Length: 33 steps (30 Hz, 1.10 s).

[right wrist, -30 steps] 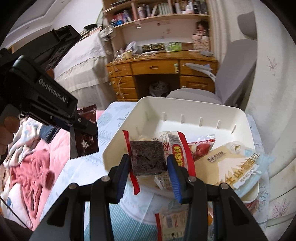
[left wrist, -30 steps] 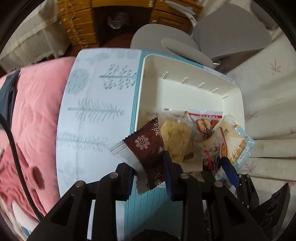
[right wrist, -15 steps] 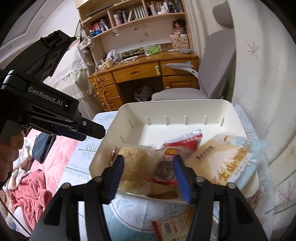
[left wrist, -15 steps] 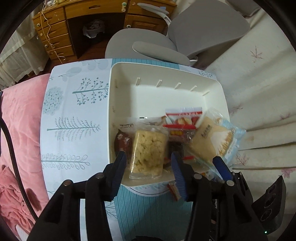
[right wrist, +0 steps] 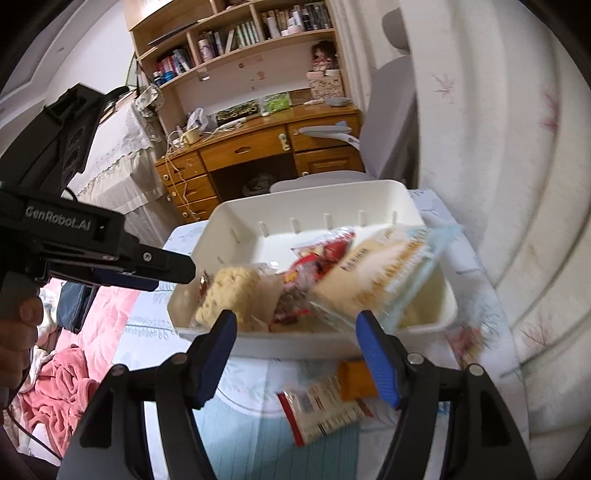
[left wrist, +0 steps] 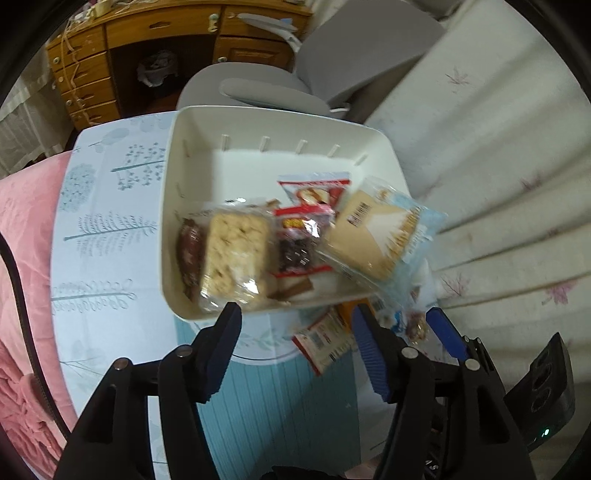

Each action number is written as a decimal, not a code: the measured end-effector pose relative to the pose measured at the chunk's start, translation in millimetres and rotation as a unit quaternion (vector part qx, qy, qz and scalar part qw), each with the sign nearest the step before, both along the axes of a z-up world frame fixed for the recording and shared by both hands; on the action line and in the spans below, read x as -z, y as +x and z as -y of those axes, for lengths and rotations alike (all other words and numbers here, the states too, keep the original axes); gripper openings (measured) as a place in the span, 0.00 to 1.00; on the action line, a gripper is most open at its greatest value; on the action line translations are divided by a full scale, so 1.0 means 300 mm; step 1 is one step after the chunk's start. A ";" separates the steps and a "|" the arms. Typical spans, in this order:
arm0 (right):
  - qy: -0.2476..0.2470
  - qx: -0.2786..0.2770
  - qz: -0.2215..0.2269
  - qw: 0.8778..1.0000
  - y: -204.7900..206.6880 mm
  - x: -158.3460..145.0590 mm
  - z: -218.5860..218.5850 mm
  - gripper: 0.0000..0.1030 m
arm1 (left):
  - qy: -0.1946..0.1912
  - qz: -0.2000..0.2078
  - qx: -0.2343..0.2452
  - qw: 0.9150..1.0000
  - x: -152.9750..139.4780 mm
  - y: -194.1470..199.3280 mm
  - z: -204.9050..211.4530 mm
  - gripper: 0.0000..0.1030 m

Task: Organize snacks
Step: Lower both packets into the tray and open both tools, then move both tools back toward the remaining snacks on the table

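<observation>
Left gripper (left wrist: 297,330) at the bottom centre of its view, jaws spread wide, nothing between them; it hovers over the teal-striped table (left wrist: 280,413) just below the bin (left wrist: 192,147). Right gripper (right wrist: 293,338) likewise spread and empty at bottom centre of its own view, tips framing the bin's near wall. Left view also catches one blue finger of the right gripper at lower right; right view shows the left gripper's black body from the side at mid-left, with part of a hand (right wrist: 16,332) below it. White bin sits mid-frame on the table; snacks crowd its near half, the far half bare. Inside, left to right in the left view: brown packet (left wrist: 190,254) against the left wall, rice cake (left wrist: 236,254) beside it, dark red-edged packet (left wrist: 297,251), red-and-white packet (left wrist: 317,188) farther back, and a big tan-and-blue bag (left wrist: 380,236) tilted over the right rim. The right view is blurred and hides the brown packet almost wholly behind the rice cake (right wrist: 236,291). Outside the bin, on the table between the left jaws: a red-edged packet (left wrist: 325,341) and an orange one (left wrist: 351,308), touching. Right view shows shelves (right wrist: 236,33) and desk (right wrist: 258,144) at top; left view shows only the desk, a grey chair (left wrist: 258,85) and pink bedding (left wrist: 22,258) at left.
</observation>
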State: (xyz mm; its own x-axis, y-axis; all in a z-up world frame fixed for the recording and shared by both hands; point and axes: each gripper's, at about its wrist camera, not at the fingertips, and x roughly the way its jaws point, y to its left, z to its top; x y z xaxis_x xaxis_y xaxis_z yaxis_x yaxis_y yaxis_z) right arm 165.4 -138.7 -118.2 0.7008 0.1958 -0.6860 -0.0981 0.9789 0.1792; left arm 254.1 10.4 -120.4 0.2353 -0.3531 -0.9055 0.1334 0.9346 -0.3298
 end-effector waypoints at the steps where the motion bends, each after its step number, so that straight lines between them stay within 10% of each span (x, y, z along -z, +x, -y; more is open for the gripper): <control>1: -0.001 0.005 -0.001 1.000 -0.014 0.001 0.011 0.66 | -0.002 0.004 0.007 1.000 0.002 -0.019 0.015 0.60; 16: 0.004 0.091 -0.038 0.995 -0.225 0.074 0.243 0.66 | 0.010 0.033 0.092 0.995 0.077 -0.173 0.183 0.61; 33: 0.025 0.158 -0.094 0.983 -0.292 0.209 0.416 0.73 | 0.065 0.046 0.237 0.968 0.269 -0.215 0.387 0.66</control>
